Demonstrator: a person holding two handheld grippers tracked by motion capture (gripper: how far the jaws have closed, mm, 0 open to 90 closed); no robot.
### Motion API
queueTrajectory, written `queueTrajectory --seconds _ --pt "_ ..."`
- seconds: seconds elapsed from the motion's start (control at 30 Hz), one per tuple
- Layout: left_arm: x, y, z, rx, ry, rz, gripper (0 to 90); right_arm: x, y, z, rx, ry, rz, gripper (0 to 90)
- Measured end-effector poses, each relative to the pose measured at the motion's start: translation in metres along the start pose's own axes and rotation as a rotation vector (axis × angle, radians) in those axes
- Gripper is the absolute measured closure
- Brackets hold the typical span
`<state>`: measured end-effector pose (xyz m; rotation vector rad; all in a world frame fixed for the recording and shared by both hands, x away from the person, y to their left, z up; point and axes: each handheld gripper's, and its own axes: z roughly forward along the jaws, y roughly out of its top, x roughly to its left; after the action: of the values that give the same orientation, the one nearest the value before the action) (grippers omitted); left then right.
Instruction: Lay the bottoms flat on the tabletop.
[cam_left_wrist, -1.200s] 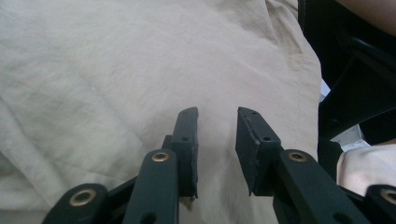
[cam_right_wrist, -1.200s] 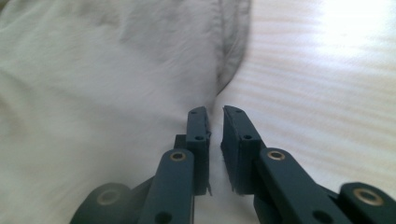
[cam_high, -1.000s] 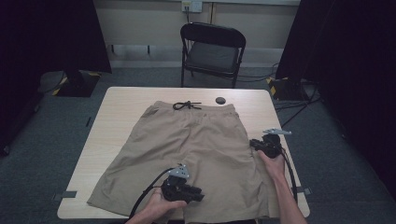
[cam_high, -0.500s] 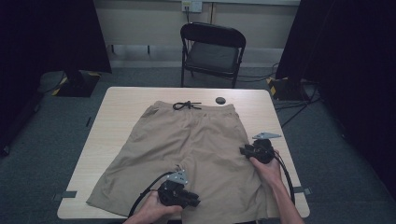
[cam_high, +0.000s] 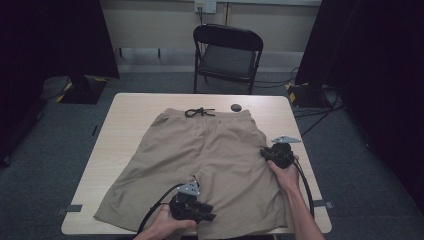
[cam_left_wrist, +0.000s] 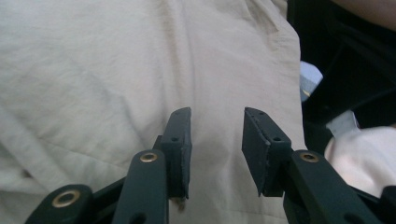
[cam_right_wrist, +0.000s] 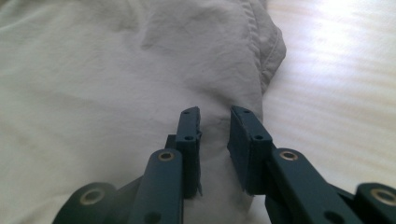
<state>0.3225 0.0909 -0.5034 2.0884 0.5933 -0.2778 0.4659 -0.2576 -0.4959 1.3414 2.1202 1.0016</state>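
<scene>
On the bench (cam_high: 125, 107), khaki shorts (cam_high: 200, 155) lie flat, waistband far | step: gripping the right leg to fold | left tongs (cam_left_wrist: 217, 135) released, just opened, over cloth by the hem | right tongs (cam_right_wrist: 215, 130) closing on a side-seam ridge, pinch uncertain | next: clench both, then lift.

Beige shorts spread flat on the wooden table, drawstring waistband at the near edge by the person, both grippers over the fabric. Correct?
Not quite. The shorts do lie flat on the table with the left gripper and right gripper over the fabric, but the high view shows the drawstring waistband at the far edge, toward the chair; the leg hems are nearest the person.
</scene>
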Motion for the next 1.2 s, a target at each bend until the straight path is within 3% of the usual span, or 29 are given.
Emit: queueTrajectory --seconds 0.13,0.23,0.33,0.5,0.63,0.7,0.8,0.97,1.03,1.2 --pt "0.002 0.007 0.008 -0.007 0.0 -0.01 61.6 -0.007 0.002 0.004 -0.013 0.003 0.037 71.6" --pt "0.0 0.01 0.011 -0.008 -0.006 -0.027 58.3 -0.002 0.008 0.003 0.027 0.006 0.027 57.1" --pt "-0.001 0.009 0.005 -0.032 -0.004 -0.025 58.4 0.002 0.011 -0.012 0.01 0.036 0.011 53.9" --pt "0.001 0.012 -0.027 -0.112 0.012 -0.033 59.8 0.004 0.005 -0.052 -0.034 0.047 0.013 55.7" --pt "0.011 0.008 -0.054 -0.143 0.081 -0.045 59.8 0.006 -0.02 -0.09 -0.074 0.073 0.036 64.6" --pt "0.02 0.003 -0.07 -0.148 0.151 -0.054 59.8 0.008 -0.036 -0.105 -0.081 0.088 0.052 70.1" --pt "0.034 -0.004 -0.089 -0.152 0.216 -0.078 60.0 0.015 -0.06 -0.121 -0.052 0.095 0.044 77.0" --pt "0.058 -0.018 -0.117 -0.154 0.312 -0.133 59.7 0.021 -0.08 -0.124 0.002 0.102 0.021 80.8" --pt "0.067 -0.027 -0.125 -0.169 0.322 -0.172 60.7 0.023 -0.083 -0.124 0.016 0.109 0.023 80.9" --pt "0.076 -0.04 -0.128 -0.146 0.383 -0.189 60.6 0.027 -0.093 -0.121 0.064 0.131 0.002 80.8"
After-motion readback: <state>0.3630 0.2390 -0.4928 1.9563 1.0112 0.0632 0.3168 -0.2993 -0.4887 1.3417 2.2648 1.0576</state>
